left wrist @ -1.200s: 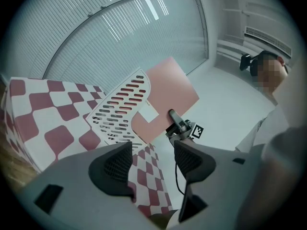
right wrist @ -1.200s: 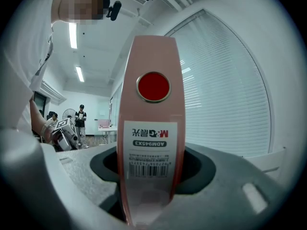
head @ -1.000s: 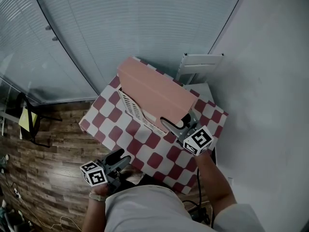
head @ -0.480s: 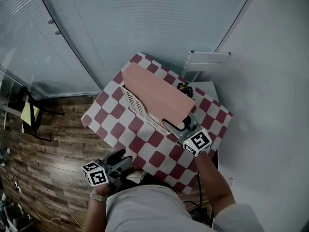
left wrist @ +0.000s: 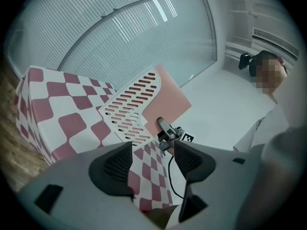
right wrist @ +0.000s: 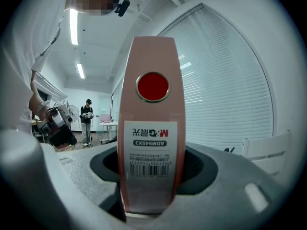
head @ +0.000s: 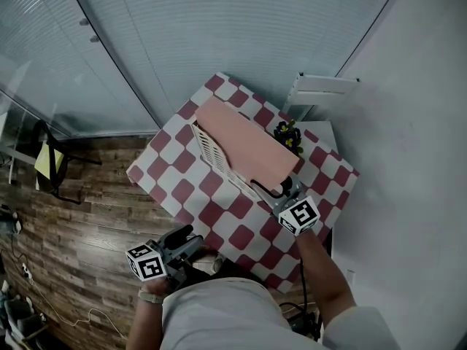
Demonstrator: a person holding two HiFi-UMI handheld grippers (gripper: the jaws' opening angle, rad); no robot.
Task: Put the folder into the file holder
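Note:
The pink folder (head: 244, 141) hangs spine-first in my right gripper (head: 273, 189), which is shut on its spine. In the right gripper view that spine (right wrist: 151, 128), with a red disc and a barcode label, fills the gap between the jaws. The white slotted file holder (head: 215, 155) stands on the checked table, and the folder's lower part sits behind its side wall (left wrist: 132, 109). Whether the folder touches the holder's bottom I cannot tell. My left gripper (head: 186, 238) stays low at the table's near edge, open, with nothing between its pads (left wrist: 117, 164).
A red-and-white checked cloth (head: 182, 192) covers the small table. A little potted plant (head: 290, 133) stands just behind the folder, with a white rack (head: 321, 86) beyond it. Window blinds run along the far side. Wooden floor and a chair (head: 51, 162) lie to the left.
My right gripper has lowered the folder toward the file holder, and the plant behind it has come into sight. The left gripper has stayed put.

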